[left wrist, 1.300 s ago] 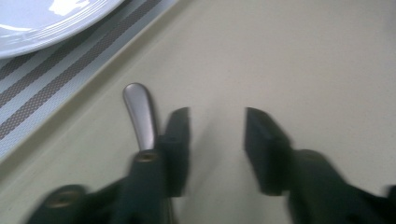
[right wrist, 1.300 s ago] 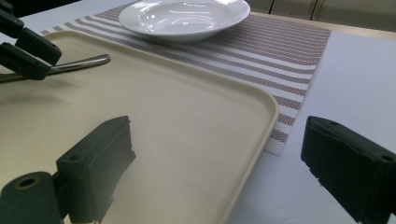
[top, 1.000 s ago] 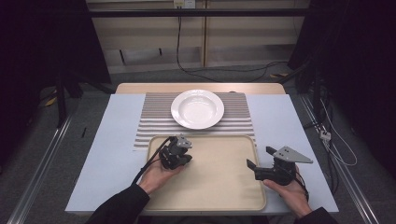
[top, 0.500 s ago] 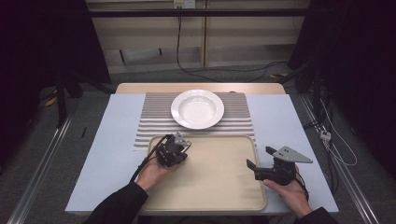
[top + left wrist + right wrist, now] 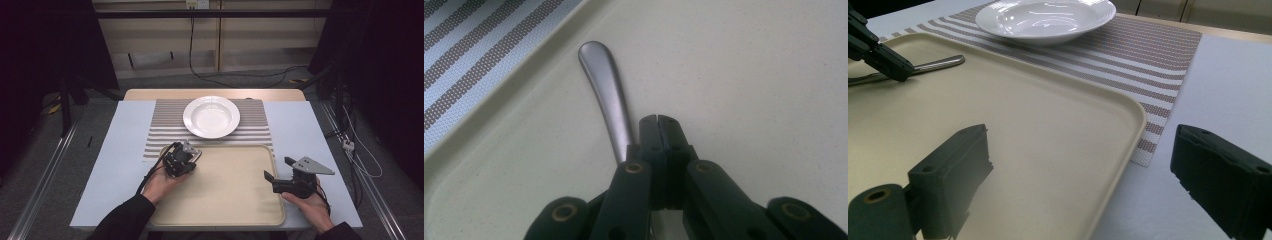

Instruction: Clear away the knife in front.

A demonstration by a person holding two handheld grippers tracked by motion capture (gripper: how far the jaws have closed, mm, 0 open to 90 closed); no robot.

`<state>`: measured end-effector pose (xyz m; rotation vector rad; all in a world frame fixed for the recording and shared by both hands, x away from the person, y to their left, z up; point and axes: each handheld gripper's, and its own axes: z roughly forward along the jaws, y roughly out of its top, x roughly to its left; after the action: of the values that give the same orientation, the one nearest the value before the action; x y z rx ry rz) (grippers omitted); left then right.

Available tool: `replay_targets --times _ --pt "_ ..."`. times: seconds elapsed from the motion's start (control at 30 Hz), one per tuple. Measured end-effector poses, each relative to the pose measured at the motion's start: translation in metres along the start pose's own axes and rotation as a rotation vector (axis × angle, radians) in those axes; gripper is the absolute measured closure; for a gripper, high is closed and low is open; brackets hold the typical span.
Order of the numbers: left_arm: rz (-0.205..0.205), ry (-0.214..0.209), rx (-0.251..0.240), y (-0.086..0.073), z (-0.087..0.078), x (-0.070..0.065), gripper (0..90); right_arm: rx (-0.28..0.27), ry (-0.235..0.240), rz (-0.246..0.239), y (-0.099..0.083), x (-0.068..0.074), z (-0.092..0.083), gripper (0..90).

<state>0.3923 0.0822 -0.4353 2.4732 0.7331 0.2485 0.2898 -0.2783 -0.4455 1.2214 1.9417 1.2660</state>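
Cutlery handle (image 5: 606, 95): 1, tray (image 5: 240, 210): 1

High view overhead facing forward, both gripper views close and low, sharing the tray (image 5: 225, 210).

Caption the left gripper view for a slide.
Shut left gripper beside a slim, grey metal utensil handle lying on the beige plastic tray.
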Motion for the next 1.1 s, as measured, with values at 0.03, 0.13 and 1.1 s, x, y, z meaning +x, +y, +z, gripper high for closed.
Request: replay_targets --times 0.03,0.13,1.1 --pt "-0.002 0.001 -0.003 0.0 0.0 0.0 90.0 0.001 0.0 0.002 0.0 0.0 0.0 8.8" --pt "-0.007 0.005 -0.001 -0.001 -0.001 0.002 90.0 0.0 0.001 0.001 0.0 0.0 0.0 8.7" --pt "-0.07 -0.018 0.026 -0.011 -0.009 0.022 90.0 0.002 0.003 0.003 0.0 0.0 0.001 8.7"
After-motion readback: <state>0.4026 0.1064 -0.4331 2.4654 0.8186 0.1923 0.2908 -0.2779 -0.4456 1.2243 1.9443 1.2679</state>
